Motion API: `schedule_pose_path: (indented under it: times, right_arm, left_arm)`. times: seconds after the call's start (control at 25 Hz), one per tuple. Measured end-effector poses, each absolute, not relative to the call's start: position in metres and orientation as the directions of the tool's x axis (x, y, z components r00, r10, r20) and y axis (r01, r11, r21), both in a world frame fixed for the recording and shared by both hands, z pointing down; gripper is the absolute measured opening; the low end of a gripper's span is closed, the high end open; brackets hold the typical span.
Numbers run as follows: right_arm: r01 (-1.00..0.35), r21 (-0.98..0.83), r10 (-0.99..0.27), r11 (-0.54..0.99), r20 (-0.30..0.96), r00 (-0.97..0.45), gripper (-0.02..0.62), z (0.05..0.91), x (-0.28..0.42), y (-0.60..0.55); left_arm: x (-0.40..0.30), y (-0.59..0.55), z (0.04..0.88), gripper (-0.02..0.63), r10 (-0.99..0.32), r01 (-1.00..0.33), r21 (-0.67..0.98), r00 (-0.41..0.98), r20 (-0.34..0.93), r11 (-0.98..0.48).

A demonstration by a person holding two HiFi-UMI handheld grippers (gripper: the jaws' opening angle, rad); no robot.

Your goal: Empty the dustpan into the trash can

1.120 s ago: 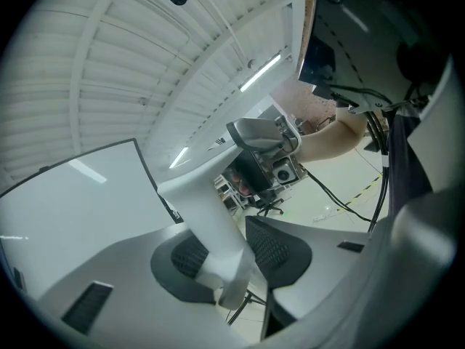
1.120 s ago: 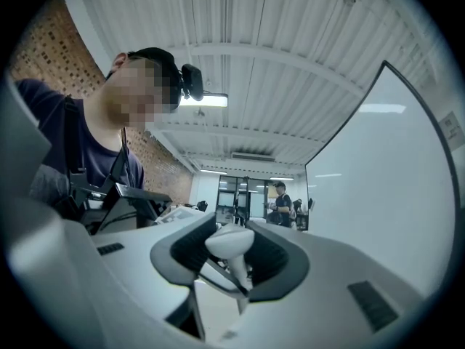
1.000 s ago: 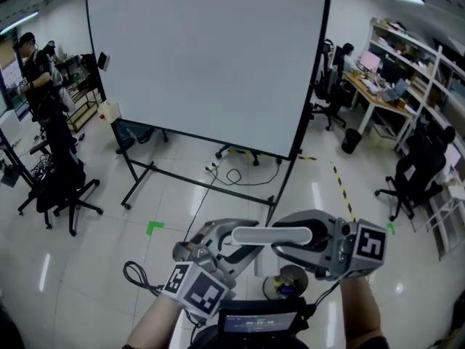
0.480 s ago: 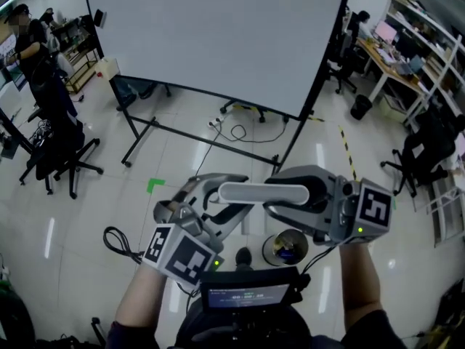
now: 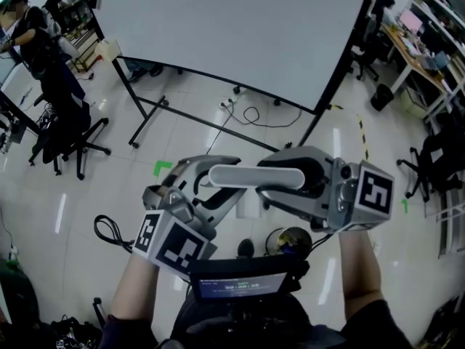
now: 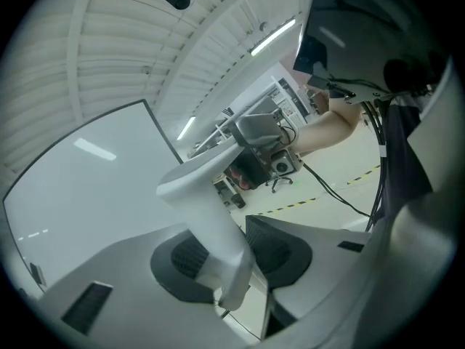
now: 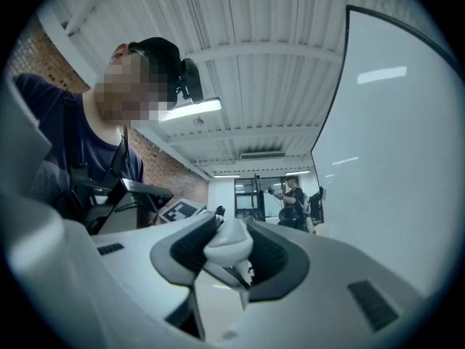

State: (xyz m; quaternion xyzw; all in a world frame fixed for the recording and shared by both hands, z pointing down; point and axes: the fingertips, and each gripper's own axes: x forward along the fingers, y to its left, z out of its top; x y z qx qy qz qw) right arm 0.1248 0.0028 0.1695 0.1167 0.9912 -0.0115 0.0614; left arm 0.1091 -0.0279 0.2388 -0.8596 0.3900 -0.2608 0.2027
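Aloft, dustpan handle [image 5: 251,177] in left tool [image 5: 216,184], right tool [image 5: 287,180], floor [image 5: 94,195] open

Dustpan handle [image 5: 254,177] is plain white. Left gripper [image 6: 232,257] and right gripper [image 7: 229,257] are light grey with black ribbed pads [image 6: 185,257], plus black-and-white checkered marker cubes [image 5: 174,242]. Pale glossy floor [image 5: 182,115], 1 green tape mark [image 5: 161,168], yellow-black striped tape [image 5: 361,133].
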Motion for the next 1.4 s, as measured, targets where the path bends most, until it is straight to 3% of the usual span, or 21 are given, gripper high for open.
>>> schedule_pose_path:
  times: [0.4, 0.88, 1.4]
  right_arm:
    - [0.404, 0.01, 0.394, 0.915, -0.24, -0.887, 0.152, 0.163, 0.124, -0.063]
    - [0.392, 0.028, 0.386, 0.92, -0.251, -0.888, 0.152, 0.159, 0.134, -0.085]
    - [0.393, 0.051, 0.395, 0.918, -0.209, -0.895, 0.153, 0.153, 0.109, -0.101]
  left_arm:
    - [0.098, -0.092, 0.233, 0.135, -0.847, -0.614, -0.583, 0.403, 0.348, -0.532]
    - [0.104, -0.113, 0.226, 0.138, -0.846, -0.578, -0.618, 0.388, 0.367, -0.533]
    - [0.086, -0.134, 0.224, 0.14, -0.845, -0.608, -0.592, 0.441, 0.302, -0.529]
